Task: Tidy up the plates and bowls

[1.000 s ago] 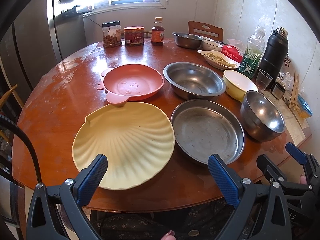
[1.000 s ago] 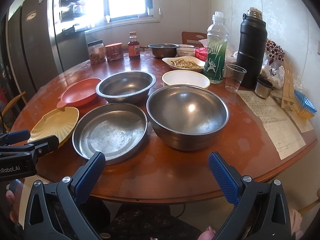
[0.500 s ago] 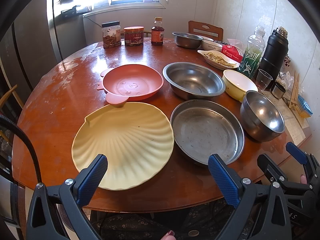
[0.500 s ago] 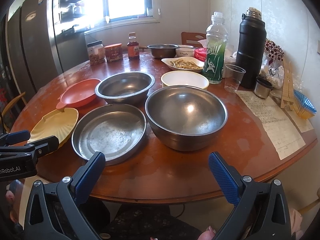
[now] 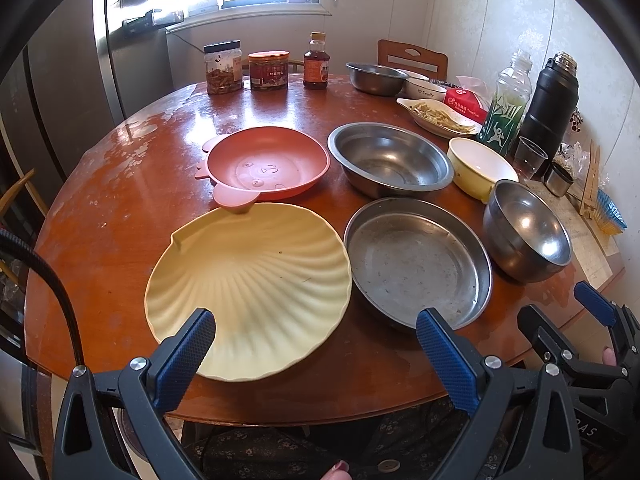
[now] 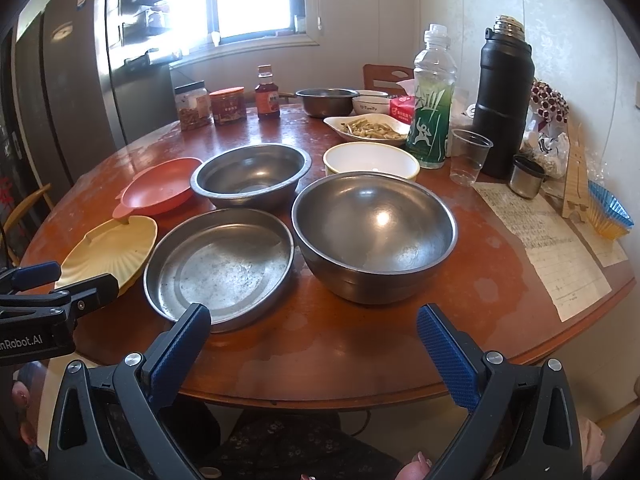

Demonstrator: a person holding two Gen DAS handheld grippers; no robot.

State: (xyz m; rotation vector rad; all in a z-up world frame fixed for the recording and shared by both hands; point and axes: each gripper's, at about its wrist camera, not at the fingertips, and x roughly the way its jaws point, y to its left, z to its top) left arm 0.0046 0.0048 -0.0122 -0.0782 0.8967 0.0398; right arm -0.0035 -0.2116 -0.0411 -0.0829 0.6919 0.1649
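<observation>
The left gripper (image 5: 316,344) hangs at the near edge of the round reddish-brown wooden table (image 5: 120,216), its blue-padded jaws spread wide and holding nothing. Just ahead of its left finger lies the pale yellow shell-shaped plastic plate (image 5: 248,284), whose near rim sits between the two fingertips. Ahead of its right finger is the flat round steel pan (image 5: 416,264), just beside the yellow plate. Beyond the yellow plate, the salmon-pink plastic dish with a bear face (image 5: 264,166) overlaps the plate's far rim with its small tab. To the right of that stands the wide shallow steel bowl (image 5: 390,160), then the cream-yellow enamel bowl (image 5: 480,166).

The right gripper (image 6: 314,346) also hangs at the table's near edge, jaws wide apart and empty. Straight ahead of it stands the deep round steel mixing bowl (image 6: 374,232), just beside the steel pan on its left. Farther off and to the right are a green plastic drink bottle (image 6: 432,108), a clear plastic cup (image 6: 469,156), a black thermos flask (image 6: 503,96) and a sheet of handwritten paper (image 6: 548,240).
</observation>
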